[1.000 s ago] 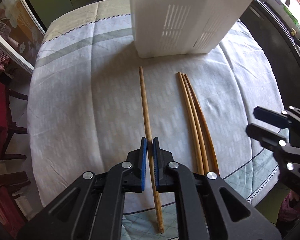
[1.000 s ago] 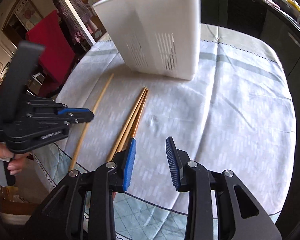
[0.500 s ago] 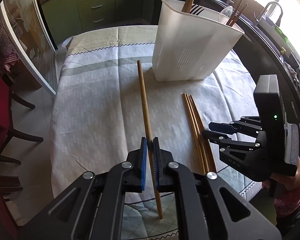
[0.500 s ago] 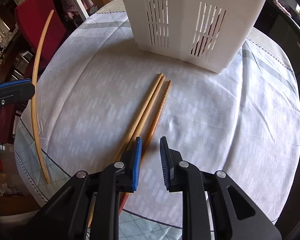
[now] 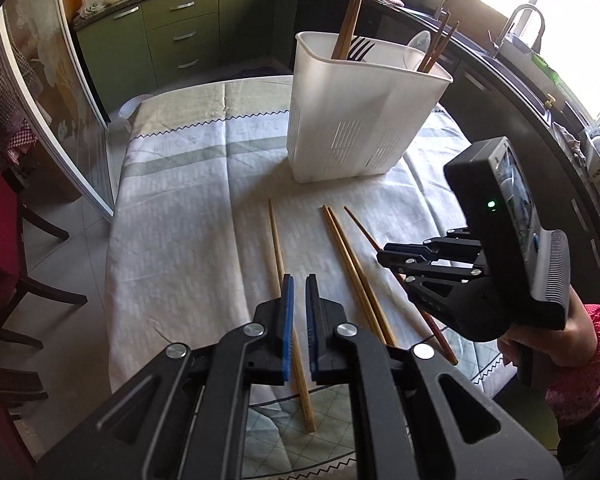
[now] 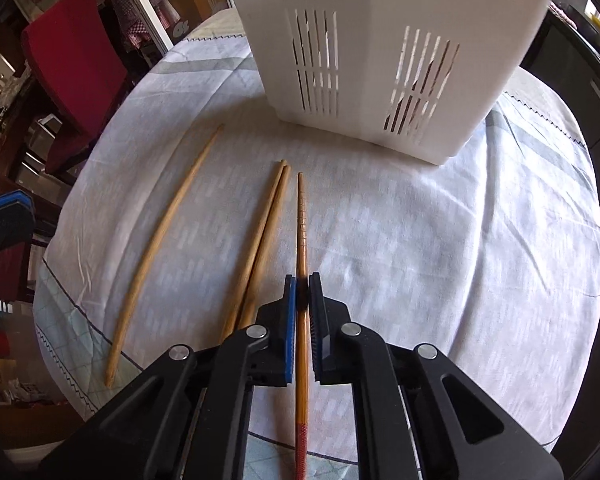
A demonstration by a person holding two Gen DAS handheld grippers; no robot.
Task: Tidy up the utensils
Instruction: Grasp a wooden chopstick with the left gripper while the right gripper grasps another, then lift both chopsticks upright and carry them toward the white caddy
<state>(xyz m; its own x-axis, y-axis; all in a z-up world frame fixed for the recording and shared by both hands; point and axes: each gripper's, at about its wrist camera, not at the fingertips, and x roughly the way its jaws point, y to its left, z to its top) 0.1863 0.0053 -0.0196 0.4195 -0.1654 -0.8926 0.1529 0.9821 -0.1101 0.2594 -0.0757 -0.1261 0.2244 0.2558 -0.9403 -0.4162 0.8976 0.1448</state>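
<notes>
Chopstick (image 6: 301, 240) tail beyond frame edge

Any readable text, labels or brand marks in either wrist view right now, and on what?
Tablecloth: faint woven lettering near the white utensil holder, seen reversed, too faint to read.
Right gripper: small embossed mark on its body, too small to read.
Right wrist view: nothing readable.

Left wrist view high above the table edge, facing steeply down toward the white caddy (image 5: 364, 120) far off, right wrist view low and close before the caddy (image 6: 380, 60), both sharing the chopsticks (image 5: 354, 268) (image 6: 260, 240) lying before it
</notes>
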